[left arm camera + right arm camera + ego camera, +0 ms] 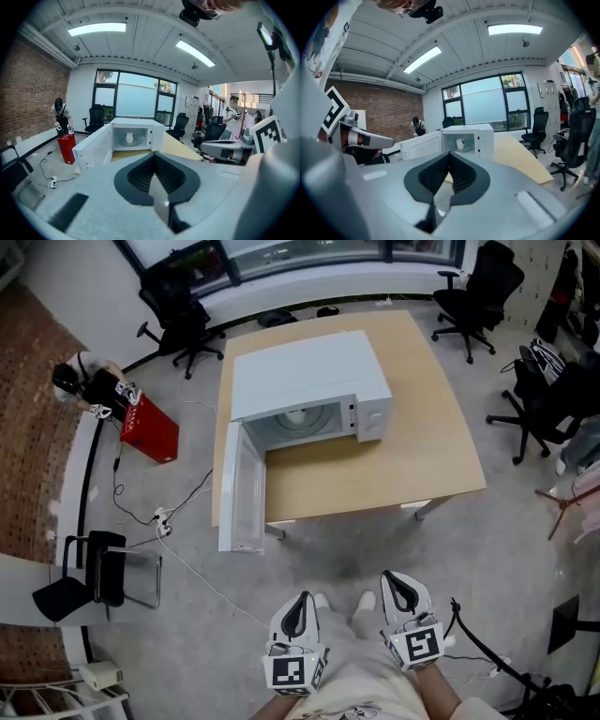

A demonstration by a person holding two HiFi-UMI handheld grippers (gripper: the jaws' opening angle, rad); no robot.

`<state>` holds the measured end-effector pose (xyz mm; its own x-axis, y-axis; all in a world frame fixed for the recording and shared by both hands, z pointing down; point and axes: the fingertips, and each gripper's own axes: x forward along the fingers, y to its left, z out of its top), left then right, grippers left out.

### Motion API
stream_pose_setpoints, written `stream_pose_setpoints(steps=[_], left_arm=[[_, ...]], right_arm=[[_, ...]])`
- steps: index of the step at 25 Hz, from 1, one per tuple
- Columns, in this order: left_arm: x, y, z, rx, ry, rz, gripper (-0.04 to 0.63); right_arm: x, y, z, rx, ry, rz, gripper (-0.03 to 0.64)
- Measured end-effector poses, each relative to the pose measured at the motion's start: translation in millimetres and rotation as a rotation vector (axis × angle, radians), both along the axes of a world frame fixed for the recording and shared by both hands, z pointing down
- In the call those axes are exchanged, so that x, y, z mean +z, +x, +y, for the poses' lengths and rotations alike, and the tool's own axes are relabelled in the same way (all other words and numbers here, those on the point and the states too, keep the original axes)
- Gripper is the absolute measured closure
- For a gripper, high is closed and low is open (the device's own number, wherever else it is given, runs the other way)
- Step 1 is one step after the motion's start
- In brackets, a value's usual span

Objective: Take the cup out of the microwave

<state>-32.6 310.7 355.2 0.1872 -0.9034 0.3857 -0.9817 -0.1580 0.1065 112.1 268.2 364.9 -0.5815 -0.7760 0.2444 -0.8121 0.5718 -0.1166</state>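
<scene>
A white microwave stands on a wooden table with its door swung open to the left. In the left gripper view a white cup stands upright on the turntable inside the microwave. The right gripper view shows the same cup from further right. Both grippers are held low, well short of the table's near edge and far from the cup. My left gripper is shut with nothing in it. My right gripper also has its jaws together and holds nothing.
Black office chairs stand behind and to the right of the table. A red box and a person are at the left, with cables and a folding chair on the floor there.
</scene>
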Motion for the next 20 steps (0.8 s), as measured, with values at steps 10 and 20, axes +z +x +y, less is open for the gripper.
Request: stream_pose_setpoints(steps=[10, 20], left_arm=[[15, -13, -39, -0.032, -0.028, 0.018, 0.592], [17, -67, -165, 0.041, -0.025, 0.068, 0.593]], right_arm=[[7, -7, -36, -0.023, 0.015, 0.038, 0.611], [16, -80, -147, 0.029, 0.001, 0.016, 0.611]])
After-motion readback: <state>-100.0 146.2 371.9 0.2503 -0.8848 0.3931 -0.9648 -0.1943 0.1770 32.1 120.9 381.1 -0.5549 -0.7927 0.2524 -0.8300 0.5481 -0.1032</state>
